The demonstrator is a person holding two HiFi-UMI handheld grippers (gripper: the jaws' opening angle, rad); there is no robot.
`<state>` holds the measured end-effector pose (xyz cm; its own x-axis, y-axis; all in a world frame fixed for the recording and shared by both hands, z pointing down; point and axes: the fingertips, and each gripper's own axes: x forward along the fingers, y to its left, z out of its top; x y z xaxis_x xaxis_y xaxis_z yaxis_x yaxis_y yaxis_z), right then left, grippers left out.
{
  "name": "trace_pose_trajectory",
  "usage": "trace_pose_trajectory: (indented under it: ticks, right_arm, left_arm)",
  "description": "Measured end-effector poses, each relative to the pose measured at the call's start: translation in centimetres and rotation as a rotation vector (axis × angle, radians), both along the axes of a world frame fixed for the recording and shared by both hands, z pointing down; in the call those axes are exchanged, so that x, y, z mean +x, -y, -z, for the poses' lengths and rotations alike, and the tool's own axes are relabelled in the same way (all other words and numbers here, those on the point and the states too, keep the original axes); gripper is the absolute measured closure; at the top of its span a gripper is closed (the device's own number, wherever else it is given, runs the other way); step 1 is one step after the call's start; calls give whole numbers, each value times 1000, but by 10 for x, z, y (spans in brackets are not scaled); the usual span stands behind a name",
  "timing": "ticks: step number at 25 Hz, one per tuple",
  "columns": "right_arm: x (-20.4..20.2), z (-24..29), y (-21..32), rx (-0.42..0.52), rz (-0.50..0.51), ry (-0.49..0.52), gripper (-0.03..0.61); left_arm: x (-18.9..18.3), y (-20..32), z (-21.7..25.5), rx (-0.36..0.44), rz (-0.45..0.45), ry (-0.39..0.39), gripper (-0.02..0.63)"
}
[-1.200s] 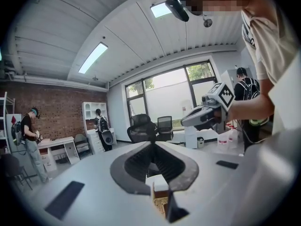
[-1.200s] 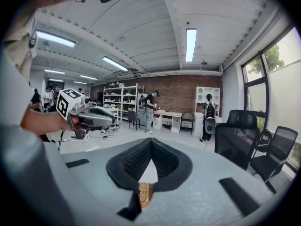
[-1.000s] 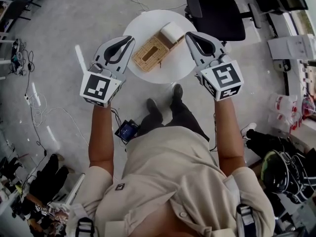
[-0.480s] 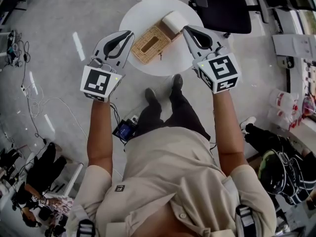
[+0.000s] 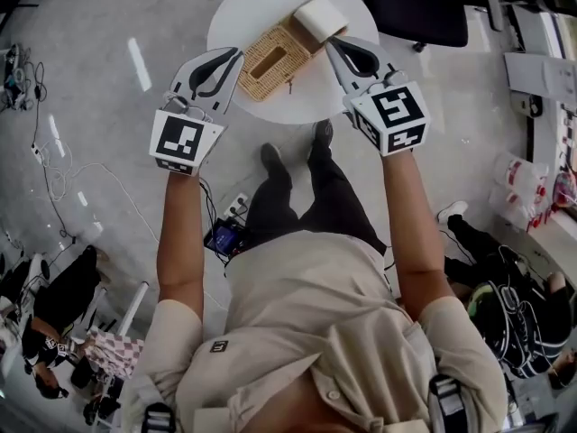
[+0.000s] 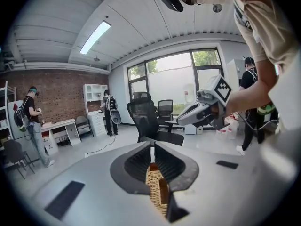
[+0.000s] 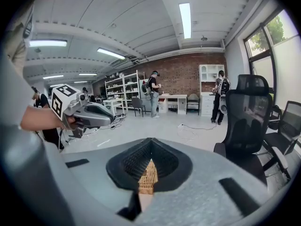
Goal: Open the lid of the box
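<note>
Both moved in over the table: left gripper [image 5: 236, 54], jaws a slit apart and empty, and right gripper [image 5: 330, 43], tips together, now flank the wicker box [image 5: 270, 61] on the round table [image 5: 242, 9]. No contact yet and the lid looks closed, so the approach is done and the grasp is probably next.

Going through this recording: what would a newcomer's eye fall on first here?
Two grey grippers with marker cubes, the left gripper and the right gripper, are held out over a round white table at the top of the head view. Between their tips lies a woven box, with a white roll-shaped thing at its far end.
</note>
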<state>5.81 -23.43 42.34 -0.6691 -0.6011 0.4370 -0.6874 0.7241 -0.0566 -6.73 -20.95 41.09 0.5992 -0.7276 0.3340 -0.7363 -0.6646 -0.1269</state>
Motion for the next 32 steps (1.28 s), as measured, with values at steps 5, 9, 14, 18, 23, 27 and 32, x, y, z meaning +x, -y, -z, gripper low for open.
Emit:
trace_pose_trajectory:
  ticks: [5,9,14,18,23,27,32]
  right_arm:
    - [-12,-27,0,-23,8,-4,584]
    - [-25,-52,11,-52,15,-13,584]
    - [-34,-85,11,-91,29,-23,584]
    - [-40,-107,7,-120,38,-28,584]
    - [-43,-135,2,-151,50,-41,571]
    - [-44,-151,-4,-172,54,-54,563]
    - [-43,-174,-8,-201,59,-66,554]
  left_arm:
    - [-8,-3,-29,-19,3,12,589]
    - [-20,6,-55,-45,7,23,589]
    - [-25,5,-87,-85,19,24,589]
    - [-27,0,-110,-116,31,18,588]
    - [-26,-8,-137,-149,39,12,588]
    - [-27,-16,-152,-171,43,10,588]
    - [-25,-21,-172,-192,47,15,588]
